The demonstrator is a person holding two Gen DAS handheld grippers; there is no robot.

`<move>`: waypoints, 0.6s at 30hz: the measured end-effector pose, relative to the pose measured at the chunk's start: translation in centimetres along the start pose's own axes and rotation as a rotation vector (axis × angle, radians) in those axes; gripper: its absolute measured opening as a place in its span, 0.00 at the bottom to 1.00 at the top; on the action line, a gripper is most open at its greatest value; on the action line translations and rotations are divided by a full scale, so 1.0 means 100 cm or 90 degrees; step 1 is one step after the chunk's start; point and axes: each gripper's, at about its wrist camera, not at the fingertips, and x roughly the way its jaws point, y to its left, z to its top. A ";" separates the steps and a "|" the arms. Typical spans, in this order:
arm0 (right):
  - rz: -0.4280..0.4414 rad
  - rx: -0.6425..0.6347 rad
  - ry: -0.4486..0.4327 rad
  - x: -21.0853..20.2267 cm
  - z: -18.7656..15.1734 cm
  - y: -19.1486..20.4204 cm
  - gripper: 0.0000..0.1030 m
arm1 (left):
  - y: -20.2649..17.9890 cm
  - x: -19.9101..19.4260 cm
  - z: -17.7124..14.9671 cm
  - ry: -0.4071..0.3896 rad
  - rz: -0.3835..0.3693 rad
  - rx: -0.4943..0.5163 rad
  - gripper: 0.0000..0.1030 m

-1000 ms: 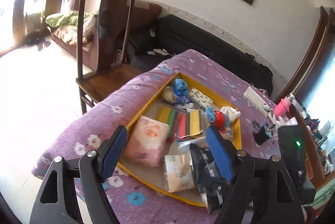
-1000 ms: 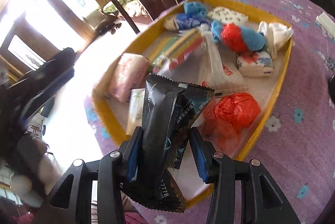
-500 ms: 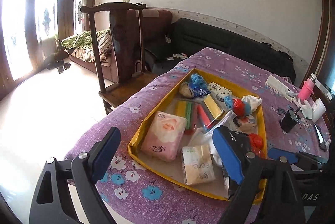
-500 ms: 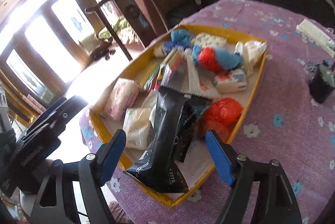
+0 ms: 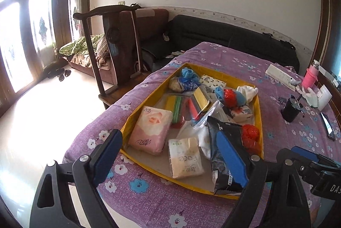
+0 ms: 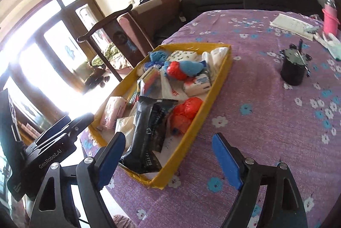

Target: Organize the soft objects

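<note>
A yellow tray on the purple floral table holds several soft items. A black snack packet lies at its near end, beside a red bag, a pink tissue pack and a beige tissue pack. My left gripper is open and empty above the tray's near edge. My right gripper is open and empty above the tray's near corner; it also shows in the left wrist view.
A black cup, a pink bottle, a white glove, a phone and a white box lie on the table's right side. A wooden chair stands at the table's left edge.
My right gripper opened and let go of the black packet, which now lies in the tray. Both grippers drew back and up from the tray.
</note>
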 end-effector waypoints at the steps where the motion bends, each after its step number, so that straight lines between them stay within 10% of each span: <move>1: -0.001 0.007 -0.002 -0.002 -0.002 -0.002 0.86 | -0.002 0.000 -0.001 0.001 0.000 0.002 0.87; 18: -0.047 0.006 -0.028 -0.009 -0.012 -0.012 0.89 | -0.017 0.005 -0.005 0.013 0.003 0.012 0.87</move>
